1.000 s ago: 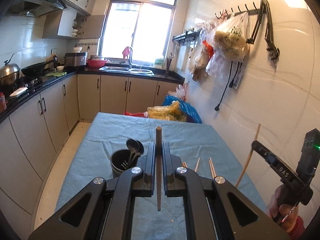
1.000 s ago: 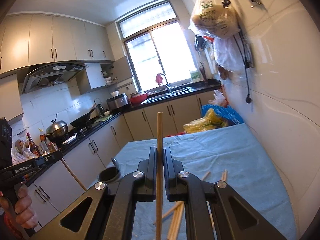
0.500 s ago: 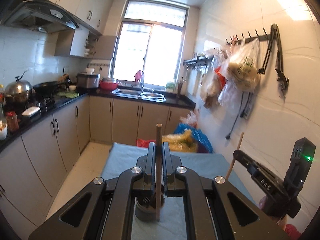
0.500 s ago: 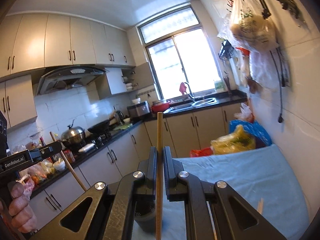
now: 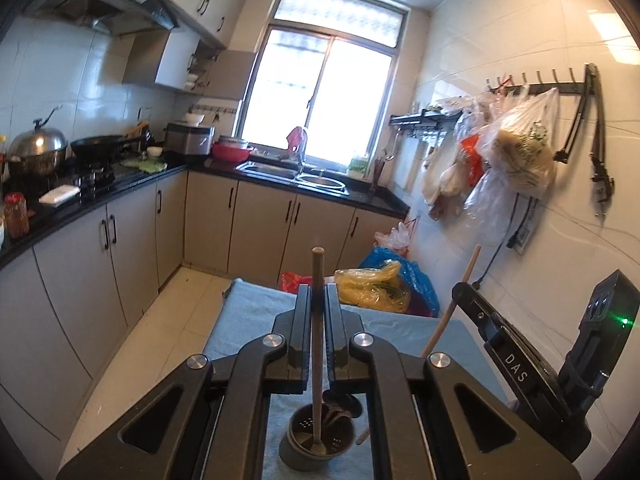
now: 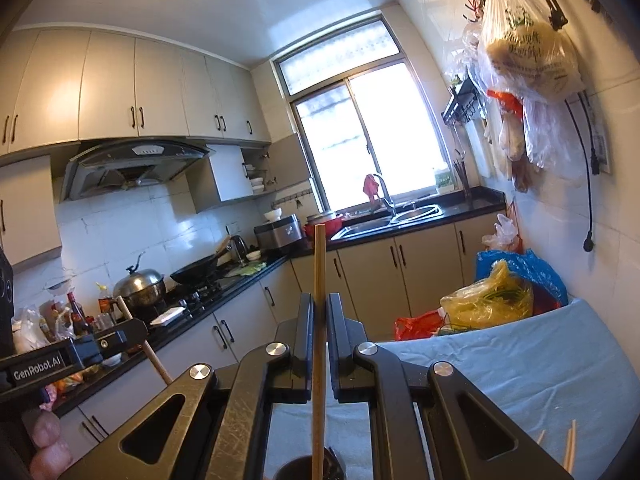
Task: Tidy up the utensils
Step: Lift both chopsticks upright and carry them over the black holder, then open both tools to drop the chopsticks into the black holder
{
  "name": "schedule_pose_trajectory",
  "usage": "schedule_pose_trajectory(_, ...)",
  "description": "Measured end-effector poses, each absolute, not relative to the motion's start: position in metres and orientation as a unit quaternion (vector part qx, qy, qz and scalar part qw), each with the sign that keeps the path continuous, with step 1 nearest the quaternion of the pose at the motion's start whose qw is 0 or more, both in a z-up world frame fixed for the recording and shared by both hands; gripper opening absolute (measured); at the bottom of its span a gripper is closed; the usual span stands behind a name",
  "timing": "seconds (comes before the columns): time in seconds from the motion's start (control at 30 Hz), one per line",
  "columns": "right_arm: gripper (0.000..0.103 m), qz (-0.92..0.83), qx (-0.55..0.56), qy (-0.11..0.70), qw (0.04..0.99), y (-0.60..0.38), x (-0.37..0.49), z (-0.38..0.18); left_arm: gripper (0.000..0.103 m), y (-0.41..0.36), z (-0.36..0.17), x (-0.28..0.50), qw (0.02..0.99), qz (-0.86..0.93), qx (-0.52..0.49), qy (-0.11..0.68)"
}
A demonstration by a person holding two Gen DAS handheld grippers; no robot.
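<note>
My left gripper (image 5: 318,294) is shut on a wooden chopstick (image 5: 317,344) held upright; its lower end reaches into a dark round utensil holder (image 5: 316,446) on the blue tablecloth, beside dark spoons (image 5: 340,402). My right gripper (image 6: 319,306) is shut on a second upright chopstick (image 6: 319,344), right above the holder's rim (image 6: 304,468). The right gripper (image 5: 480,312) with its chopstick (image 5: 452,304) also shows in the left wrist view. The left gripper (image 6: 120,334) shows in the right wrist view.
Several loose chopsticks (image 6: 568,446) lie on the blue tablecloth (image 6: 540,368) at the right. Plastic bags (image 5: 372,286) sit past the table's far end. Counters and cabinets (image 5: 132,236) run along the left; the tiled wall with hanging bags (image 5: 516,160) is close on the right.
Both grippers have tilted up and moved over the holder. The left chopstick's lower end now sits inside the holder; the right chopstick has come down to its rim.
</note>
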State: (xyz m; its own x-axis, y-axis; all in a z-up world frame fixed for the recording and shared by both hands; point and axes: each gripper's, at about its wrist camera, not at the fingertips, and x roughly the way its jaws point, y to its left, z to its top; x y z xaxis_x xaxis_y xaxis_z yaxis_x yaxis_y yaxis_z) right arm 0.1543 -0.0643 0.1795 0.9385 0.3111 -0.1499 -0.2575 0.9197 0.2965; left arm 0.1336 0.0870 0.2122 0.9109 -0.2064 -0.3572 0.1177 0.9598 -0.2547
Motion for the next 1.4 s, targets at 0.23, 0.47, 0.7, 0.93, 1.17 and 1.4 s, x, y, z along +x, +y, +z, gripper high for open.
schedule_pose_trajectory(0.23, 0.007, 0.132, 0.127, 0.122, 0.976, -0.053, 0.180, 0.147, 0.006, 0.097, 0.176, 0.158, 0.962, -0.079, -0.136, 0.224)
schedule_pose_trajectory(0.47, 0.007, 0.139, 0.116, 0.156, 0.971, -0.053, 0.179, 0.122, 0.006, 0.102, 0.147, 0.165, 0.953, -0.082, -0.144, 0.252)
schedule_pose_trajectory(0.7, 0.007, 0.160, 0.140, 0.216, 0.953, -0.061, 0.185, 0.096, 0.006, 0.096, 0.133, 0.165, 0.947, -0.093, -0.139, 0.276)
schedule_pose_trajectory(0.93, 0.009, 0.179, 0.147, 0.257, 0.938, -0.064, 0.188, 0.085, 0.006, 0.095, 0.128, 0.162, 0.942, -0.096, -0.142, 0.289)
schedule_pose_trajectory(1.17, 0.029, 0.183, 0.142, 0.230, 0.945, -0.074, 0.162, 0.109, 0.021, 0.091, 0.140, 0.149, 0.946, -0.096, -0.141, 0.276)
schedule_pose_trajectory(1.4, 0.029, 0.187, 0.149, 0.200, 0.950, -0.090, 0.127, 0.133, 0.022, 0.083, 0.158, 0.120, 0.955, -0.097, -0.127, 0.251)
